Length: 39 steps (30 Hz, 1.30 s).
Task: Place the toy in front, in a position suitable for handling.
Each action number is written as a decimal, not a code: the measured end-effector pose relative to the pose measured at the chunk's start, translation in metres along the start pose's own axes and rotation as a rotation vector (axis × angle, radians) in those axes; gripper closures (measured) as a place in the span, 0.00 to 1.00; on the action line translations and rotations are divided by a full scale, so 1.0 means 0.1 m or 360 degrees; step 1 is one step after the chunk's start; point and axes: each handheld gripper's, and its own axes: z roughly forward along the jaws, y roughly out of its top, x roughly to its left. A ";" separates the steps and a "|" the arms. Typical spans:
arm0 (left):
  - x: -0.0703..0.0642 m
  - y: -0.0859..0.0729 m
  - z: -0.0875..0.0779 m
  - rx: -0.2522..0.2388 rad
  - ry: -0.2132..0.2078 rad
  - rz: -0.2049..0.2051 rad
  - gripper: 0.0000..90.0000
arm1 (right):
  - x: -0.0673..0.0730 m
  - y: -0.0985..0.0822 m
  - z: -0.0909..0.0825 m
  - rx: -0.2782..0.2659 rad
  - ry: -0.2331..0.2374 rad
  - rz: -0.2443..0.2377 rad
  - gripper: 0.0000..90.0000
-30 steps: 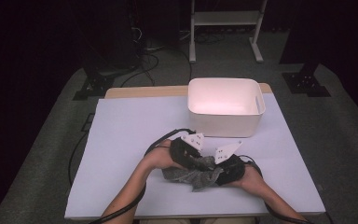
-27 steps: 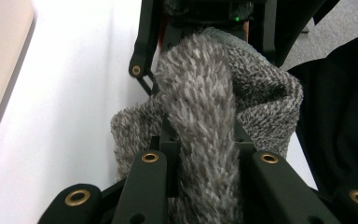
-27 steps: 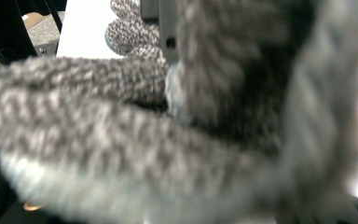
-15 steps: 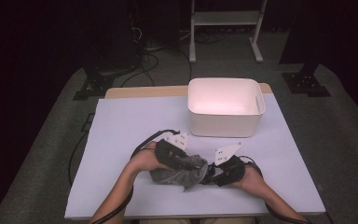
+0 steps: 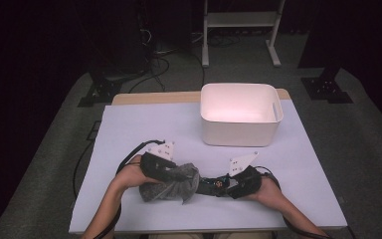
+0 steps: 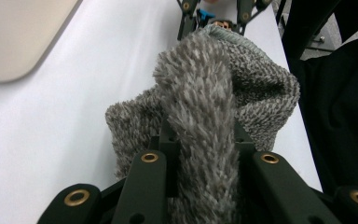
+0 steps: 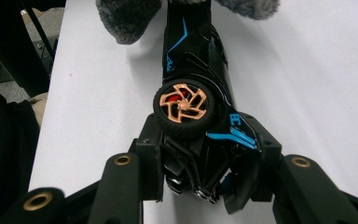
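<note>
Near the worktop's [image 5: 129, 129] front edge, your left gripper [image 5: 165, 168] has its fingers clamped on the grey cloth [image 5: 171, 183]. Your right gripper view reveals the black toy car [image 7: 193, 107], copper-coloured wheel up, clamped between your right gripper's [image 5: 236, 183] fingers, cloth touching its far end.

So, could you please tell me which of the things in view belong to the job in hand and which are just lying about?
In use:
- grey fluffy cloth, pinched in the left gripper
- black toy car with copper wheels, clamped in the right gripper

Lying about:
- white bin, apart from both hands
- white-legged stand on the floor behind the table
</note>
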 end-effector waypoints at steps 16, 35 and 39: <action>0.04 -0.28 0.01 -0.0082 -0.0039 -0.0115 0.82 | 0.00 0.02 -0.02 0.0045 0.0001 -0.0034 0.63; 0.02 -0.04 0.28 -0.0069 -0.0131 -0.0038 0.82 | -0.07 -0.07 -0.21 0.0143 0.0053 0.0004 0.56; 0.01 -0.04 0.29 -0.0078 -0.0140 -0.0034 0.82 | -0.06 0.09 -0.12 0.0187 0.0059 -0.0026 0.54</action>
